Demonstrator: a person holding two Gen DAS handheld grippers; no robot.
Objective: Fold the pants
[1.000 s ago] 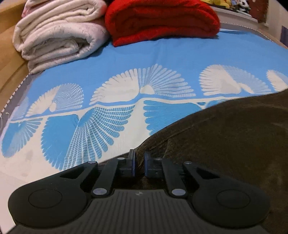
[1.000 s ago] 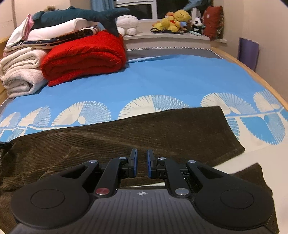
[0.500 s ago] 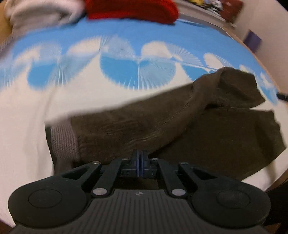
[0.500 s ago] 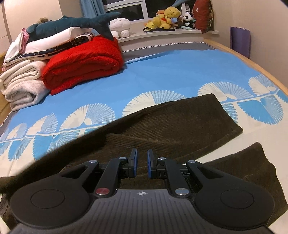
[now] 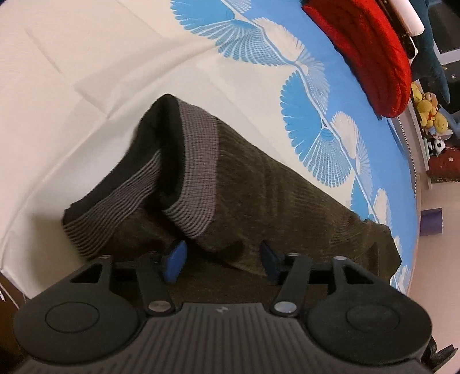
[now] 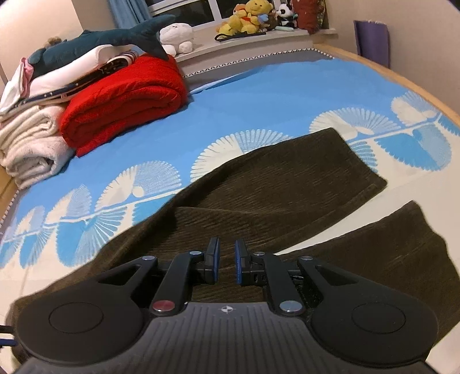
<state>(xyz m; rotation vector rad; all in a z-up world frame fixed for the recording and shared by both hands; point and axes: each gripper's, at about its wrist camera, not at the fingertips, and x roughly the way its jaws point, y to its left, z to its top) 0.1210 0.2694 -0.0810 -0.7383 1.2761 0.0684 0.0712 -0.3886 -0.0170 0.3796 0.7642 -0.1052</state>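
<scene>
Dark brown corduroy pants (image 5: 273, 190) lie on the bed, their grey ribbed waistband (image 5: 198, 172) bunched and turned up in the left wrist view. My left gripper (image 5: 221, 259) is open, its jaws wide apart just above the fabric below the waistband, holding nothing. In the right wrist view the pants (image 6: 287, 184) lie with two legs spread toward the right. My right gripper (image 6: 226, 260) hovers over the cloth with a narrow gap between its pads and nothing between them.
A blue and white fan-patterned sheet (image 6: 273, 95) covers the bed. A folded red blanket (image 6: 126, 97), white blankets (image 6: 28, 143) and a plush shark (image 6: 115, 40) are stacked at the far left. Stuffed toys (image 6: 247, 17) sit on the windowsill. The wooden bed edge (image 6: 402, 74) runs along the right.
My left gripper has opened and let go of the pants, and it has swung round over the waistband. The pants' upper part has been carried over toward the legs. My right gripper has stayed nearly still.
</scene>
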